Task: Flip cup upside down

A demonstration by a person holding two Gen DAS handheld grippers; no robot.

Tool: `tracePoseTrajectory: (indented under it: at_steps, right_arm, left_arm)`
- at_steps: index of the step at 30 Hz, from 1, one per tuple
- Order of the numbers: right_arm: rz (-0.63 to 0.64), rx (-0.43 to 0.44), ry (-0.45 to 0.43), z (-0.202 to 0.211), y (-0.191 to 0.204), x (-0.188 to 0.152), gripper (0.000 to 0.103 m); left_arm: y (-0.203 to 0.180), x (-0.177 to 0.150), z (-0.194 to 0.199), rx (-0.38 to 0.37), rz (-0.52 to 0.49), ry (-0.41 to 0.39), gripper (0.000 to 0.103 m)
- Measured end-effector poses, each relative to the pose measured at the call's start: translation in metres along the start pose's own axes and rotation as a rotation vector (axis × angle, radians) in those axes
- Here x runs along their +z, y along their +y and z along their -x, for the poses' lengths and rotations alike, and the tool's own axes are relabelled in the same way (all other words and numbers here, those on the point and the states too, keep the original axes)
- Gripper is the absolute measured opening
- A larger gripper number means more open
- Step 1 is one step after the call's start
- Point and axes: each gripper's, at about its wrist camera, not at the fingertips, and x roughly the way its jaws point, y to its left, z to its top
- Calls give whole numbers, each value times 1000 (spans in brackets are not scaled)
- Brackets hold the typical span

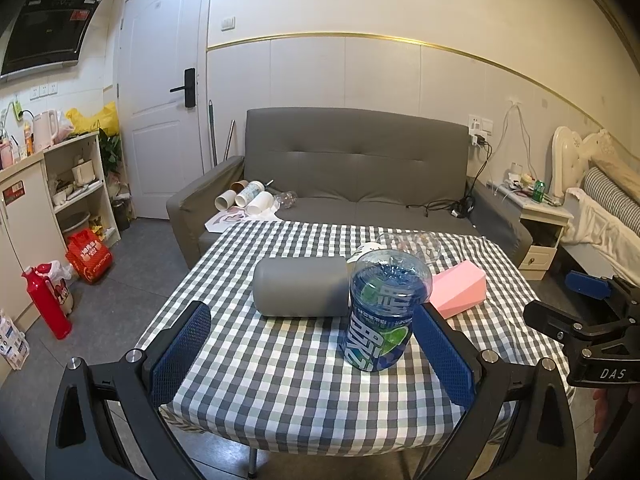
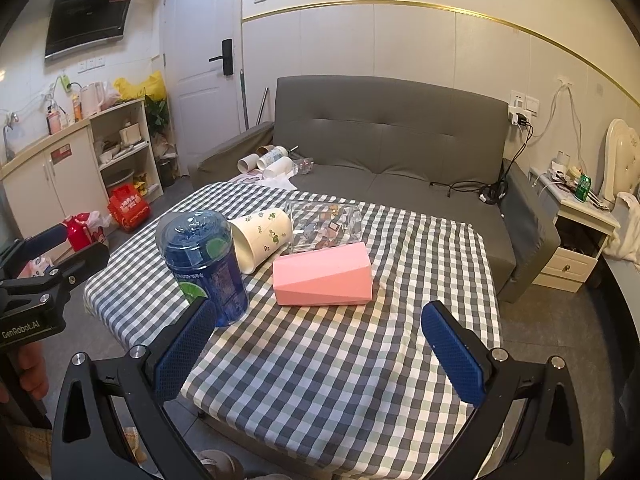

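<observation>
A blue printed cup (image 1: 380, 312) stands upside down on the checked tablecloth (image 1: 280, 380); it also shows in the right wrist view (image 2: 208, 264). A grey cup (image 1: 301, 286) lies on its side to its left. A pink faceted cup (image 2: 323, 274) lies on its side, as do a cream floral cup (image 2: 260, 240) and a clear patterned cup (image 2: 326, 225). My left gripper (image 1: 312, 352) is open and empty, its right pad beside the blue cup. My right gripper (image 2: 320, 348) is open and empty, in front of the pink cup.
A grey sofa (image 2: 400, 140) with several paper cups (image 2: 268, 164) stands behind the table. A nightstand (image 2: 580, 232) is at the right, kitchen cabinets (image 2: 60, 176) and a red flask (image 1: 46, 300) at the left. The table's front edge is close below both grippers.
</observation>
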Motion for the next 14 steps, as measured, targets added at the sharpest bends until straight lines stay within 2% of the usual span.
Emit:
tracePoseTrajectory:
  at_steps: [14]
  right_arm:
    - [0, -3, 5, -2, 1, -2, 103]
  left_arm:
    - [0, -1, 0, 0, -1, 2, 103]
